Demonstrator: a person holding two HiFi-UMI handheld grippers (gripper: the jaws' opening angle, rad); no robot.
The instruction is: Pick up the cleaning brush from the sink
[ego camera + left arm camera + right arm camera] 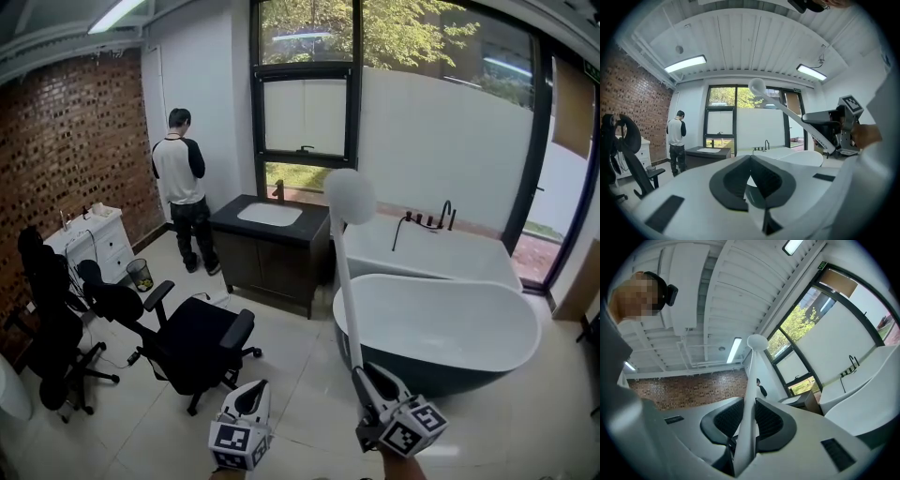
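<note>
Clamping cleaning brush (pixel 346 291) handle, right gripper (pixel 373 384) jaws, sink (pixel 269 215) well apart

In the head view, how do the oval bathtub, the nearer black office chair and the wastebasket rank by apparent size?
1. oval bathtub
2. nearer black office chair
3. wastebasket (farther away)

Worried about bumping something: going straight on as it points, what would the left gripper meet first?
Ahead of the left gripper looks free nearby; farther on, probably the far white bathtub, depth unclear.
</note>
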